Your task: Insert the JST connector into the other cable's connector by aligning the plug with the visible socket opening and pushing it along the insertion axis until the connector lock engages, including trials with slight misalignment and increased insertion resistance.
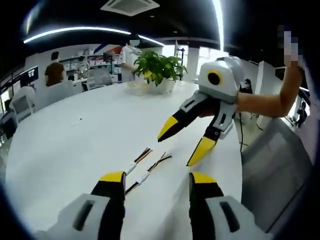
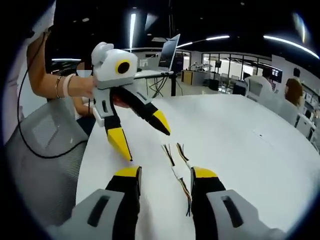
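Two cables (image 1: pixel 147 167) lie side by side on the white table (image 1: pixel 65 150), seemingly unmated, between the spread, empty left gripper (image 1: pixel 156 186) and right gripper (image 2: pixel 164 181), so grasping each connector comes next.

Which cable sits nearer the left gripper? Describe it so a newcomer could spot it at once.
Start at the white table. Two short cables lie side by side on it, ahead of the left gripper. The left cable is the one nearer that gripper's left jaw, white connector mid-length, dark wires fanning away; the right cable lies beside it.
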Motion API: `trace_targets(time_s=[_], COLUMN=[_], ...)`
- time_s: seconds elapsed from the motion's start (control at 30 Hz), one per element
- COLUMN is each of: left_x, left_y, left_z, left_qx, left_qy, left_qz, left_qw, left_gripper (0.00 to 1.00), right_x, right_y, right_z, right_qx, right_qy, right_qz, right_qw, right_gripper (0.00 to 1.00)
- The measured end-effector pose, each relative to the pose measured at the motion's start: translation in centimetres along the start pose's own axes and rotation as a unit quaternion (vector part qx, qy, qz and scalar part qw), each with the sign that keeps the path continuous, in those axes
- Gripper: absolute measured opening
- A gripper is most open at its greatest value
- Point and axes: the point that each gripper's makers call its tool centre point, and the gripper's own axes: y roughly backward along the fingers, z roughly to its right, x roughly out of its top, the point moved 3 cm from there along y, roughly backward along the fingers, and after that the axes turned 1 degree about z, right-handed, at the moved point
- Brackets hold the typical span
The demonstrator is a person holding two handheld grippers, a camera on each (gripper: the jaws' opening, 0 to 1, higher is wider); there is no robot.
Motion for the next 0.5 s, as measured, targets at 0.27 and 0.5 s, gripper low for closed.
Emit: trace_targets(time_s=[0.27, 0.5], left_x=[-0.2, -1.2], left_y=[0.2, 1.3], left_z=[0.3, 1.2], left_qx=[0.029, 0.038], left_qy=[-0.001, 0.002], left_qz=[0.002, -0.017], left_qw=[0.9996, 0.9991], left_gripper=[0.54, 0.56], right_x=[0.0, 0.2], right_y=[0.4, 1.1], right_z=[-0.5, -0.7], right_qx=[-0.005, -0.014], right_qy=[-0.001, -0.024], right_qz=[-0.009, -0.012], right_qw=[0.9999, 0.9995], right_gripper=[0.39, 0.44])
